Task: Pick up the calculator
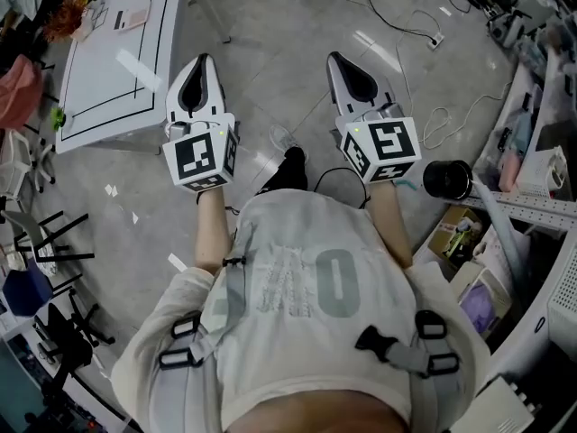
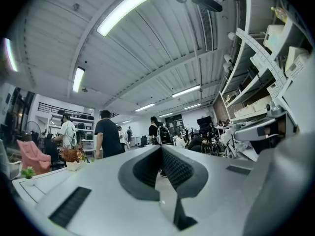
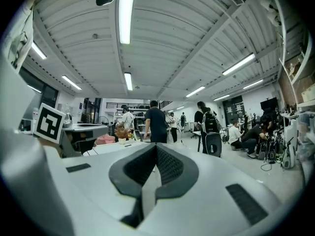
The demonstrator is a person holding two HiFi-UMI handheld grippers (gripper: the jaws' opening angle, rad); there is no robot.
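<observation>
Both grippers are empty with jaws pressed together: left gripper (image 1: 203,61) and right gripper (image 1: 336,59) are held level over the floor (image 1: 288,25), well apart from the table (image 1: 108,88) at upper left. Calculator not made out; small flat items (image 1: 135,16) at the table's far end are too small to tell. Likely a light, stiff, slick plastic slab: open up, pinch across its long edges, off keys and display.

White table (image 1: 108,70) on grey floor (image 1: 288,70), loose cables (image 1: 442,120), cluttered shelves (image 1: 541,188)
</observation>
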